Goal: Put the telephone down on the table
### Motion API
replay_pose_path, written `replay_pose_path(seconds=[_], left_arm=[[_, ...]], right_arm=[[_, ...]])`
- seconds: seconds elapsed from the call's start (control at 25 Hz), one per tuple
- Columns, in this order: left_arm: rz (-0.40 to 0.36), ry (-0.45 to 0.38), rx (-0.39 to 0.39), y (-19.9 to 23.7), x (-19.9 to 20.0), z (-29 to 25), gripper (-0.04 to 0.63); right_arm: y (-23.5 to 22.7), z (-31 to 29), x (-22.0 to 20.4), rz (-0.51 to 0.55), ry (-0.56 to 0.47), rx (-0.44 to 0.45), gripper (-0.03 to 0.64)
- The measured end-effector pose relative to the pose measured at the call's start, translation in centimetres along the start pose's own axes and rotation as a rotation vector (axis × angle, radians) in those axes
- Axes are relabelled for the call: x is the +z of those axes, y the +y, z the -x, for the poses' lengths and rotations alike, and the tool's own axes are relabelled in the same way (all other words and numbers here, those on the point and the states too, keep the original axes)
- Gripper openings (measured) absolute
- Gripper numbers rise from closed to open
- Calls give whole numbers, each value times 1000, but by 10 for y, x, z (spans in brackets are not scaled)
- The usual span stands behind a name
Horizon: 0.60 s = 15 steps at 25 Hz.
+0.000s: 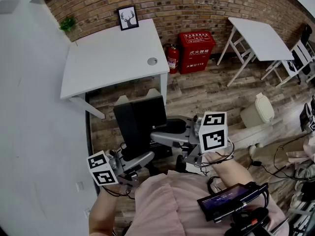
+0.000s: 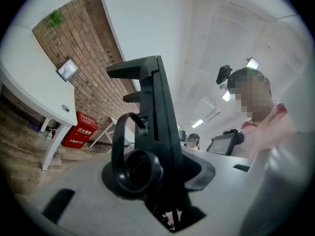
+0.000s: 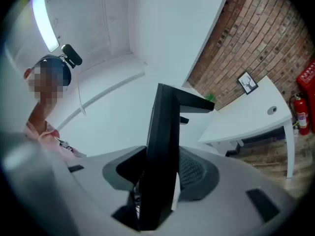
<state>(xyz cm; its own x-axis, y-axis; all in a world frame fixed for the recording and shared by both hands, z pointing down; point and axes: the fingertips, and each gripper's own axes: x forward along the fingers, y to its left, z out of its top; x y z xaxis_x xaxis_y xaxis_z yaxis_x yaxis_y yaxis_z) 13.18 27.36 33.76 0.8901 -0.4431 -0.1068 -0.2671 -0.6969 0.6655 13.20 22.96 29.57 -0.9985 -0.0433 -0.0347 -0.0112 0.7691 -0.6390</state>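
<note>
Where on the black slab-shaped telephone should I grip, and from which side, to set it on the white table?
Probably pinch the black slab-shaped telephone across its thin near edge, from the person's side, as the left gripper and right gripper do. Edge-on it is narrow and flat, fitting between the jaws.

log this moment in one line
left claw: shut on telephone | right claw: shut on telephone | telephone: held in air, not yet on white table

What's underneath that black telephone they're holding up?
Wooden floor shows around the telephone, with the white table just beyond it. The patch directly beneath is covered by the telephone itself, so anything lying there cannot be seen.
</note>
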Motion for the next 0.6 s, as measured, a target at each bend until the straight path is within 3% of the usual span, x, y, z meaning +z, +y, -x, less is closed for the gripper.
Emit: replay_pose_path(seconds=[0.6], left_arm=[[35, 13, 2, -2, -5, 5, 173]], right_arm=[[2, -2, -5, -33, -2, -16, 189]])
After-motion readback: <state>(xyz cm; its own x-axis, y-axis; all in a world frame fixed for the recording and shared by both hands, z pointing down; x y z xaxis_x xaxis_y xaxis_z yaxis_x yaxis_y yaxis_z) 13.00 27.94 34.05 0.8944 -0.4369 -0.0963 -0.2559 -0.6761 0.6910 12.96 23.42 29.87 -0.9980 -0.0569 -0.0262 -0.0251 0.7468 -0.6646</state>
